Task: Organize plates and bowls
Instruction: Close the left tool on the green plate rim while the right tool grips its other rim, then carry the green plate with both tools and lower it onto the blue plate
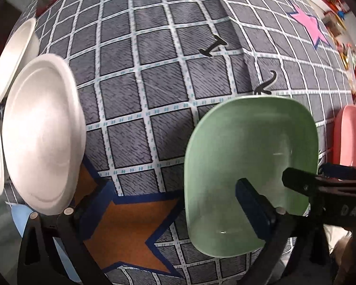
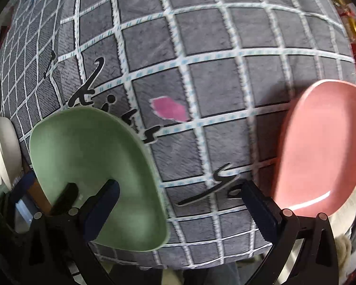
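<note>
The green plate [image 1: 249, 166] sits low and right in the left view, on the gray checked cloth [image 1: 159, 76]. Both claws are spread wide and hold nothing. The left claw [image 1: 170, 204] has one finger over the plate's near edge, and the right claw [image 2: 180, 204] has one over it too. This looks like the reach-and-grab step. Next, one claw should pinch the rim. The green and pink plate [image 2: 320, 147] look smooth, shiny and rounded-square. The white bowls [image 1: 40, 133] at far left are round.
</note>
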{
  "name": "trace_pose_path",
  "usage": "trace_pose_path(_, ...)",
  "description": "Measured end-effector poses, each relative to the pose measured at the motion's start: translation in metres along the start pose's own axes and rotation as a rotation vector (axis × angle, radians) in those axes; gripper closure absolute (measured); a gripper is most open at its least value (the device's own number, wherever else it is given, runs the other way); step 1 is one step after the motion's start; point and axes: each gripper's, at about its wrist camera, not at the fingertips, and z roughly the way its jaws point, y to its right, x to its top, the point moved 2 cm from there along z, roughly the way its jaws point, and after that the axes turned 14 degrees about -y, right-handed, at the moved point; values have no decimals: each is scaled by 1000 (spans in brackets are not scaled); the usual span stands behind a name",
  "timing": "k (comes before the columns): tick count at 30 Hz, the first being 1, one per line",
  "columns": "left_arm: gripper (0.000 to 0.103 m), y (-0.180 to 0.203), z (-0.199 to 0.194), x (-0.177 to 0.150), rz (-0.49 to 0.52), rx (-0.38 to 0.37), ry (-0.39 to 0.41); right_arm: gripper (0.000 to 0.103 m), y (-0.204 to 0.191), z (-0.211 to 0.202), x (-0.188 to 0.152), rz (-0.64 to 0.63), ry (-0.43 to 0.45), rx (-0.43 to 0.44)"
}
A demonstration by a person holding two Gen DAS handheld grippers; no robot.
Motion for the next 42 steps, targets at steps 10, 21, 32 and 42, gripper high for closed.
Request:
trace_pose_path(10, 45, 35, -6, -9, -17, -61, 7, 35, -24, -2, -1, -51, 56, 18)
trace_pose_path(21, 56, 65, -18, 30, 23, -57, 18, 44, -79, 8, 4, -135, 93, -95)
trace_pose_path(32, 66, 107, -22, 29, 60, -4, -3, 70, -167, 35, -22, -174, 21, 0)
trace_pose_path(42, 66, 118, -16, 24, -3, -22, -41, 70, -266, 79, -43, -259, -50, -13)
